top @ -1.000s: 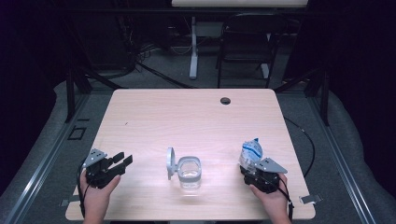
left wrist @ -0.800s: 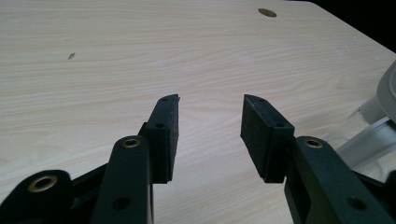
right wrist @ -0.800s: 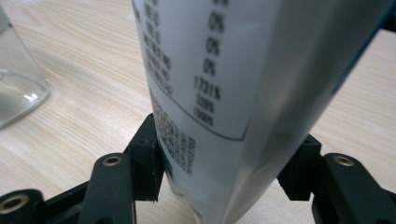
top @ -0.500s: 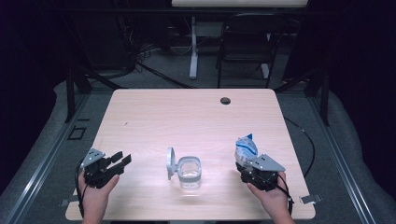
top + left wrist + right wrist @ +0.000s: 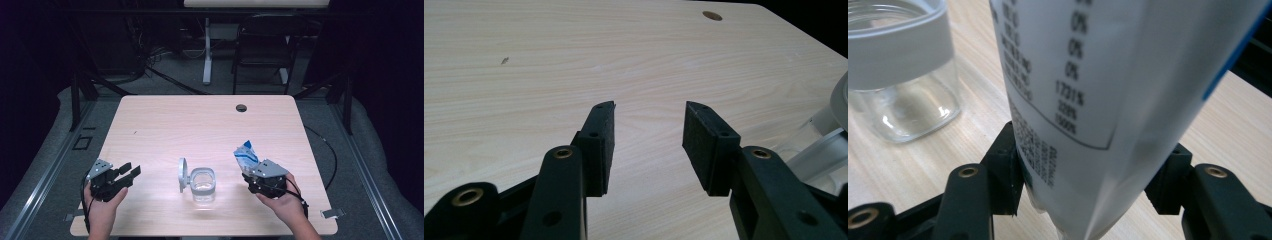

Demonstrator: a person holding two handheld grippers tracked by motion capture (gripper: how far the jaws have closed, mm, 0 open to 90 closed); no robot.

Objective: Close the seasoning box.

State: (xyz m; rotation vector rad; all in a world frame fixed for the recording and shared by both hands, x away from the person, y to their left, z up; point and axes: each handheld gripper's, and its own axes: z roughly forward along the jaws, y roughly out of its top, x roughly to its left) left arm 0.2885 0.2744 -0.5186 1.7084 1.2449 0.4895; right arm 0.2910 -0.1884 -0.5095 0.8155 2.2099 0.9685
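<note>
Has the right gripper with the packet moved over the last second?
Yes. The right gripper, shut on the packet, has shifted left toward the jar, which stayed put on the table.

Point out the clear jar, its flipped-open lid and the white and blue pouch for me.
clear jar [image 5: 203, 184], high view, on its grey collar.
lid [image 5: 183, 175], high view, on the round upright disc.
white and blue pouch [image 5: 1108, 80], right gripper view, on its printed white face.
</note>
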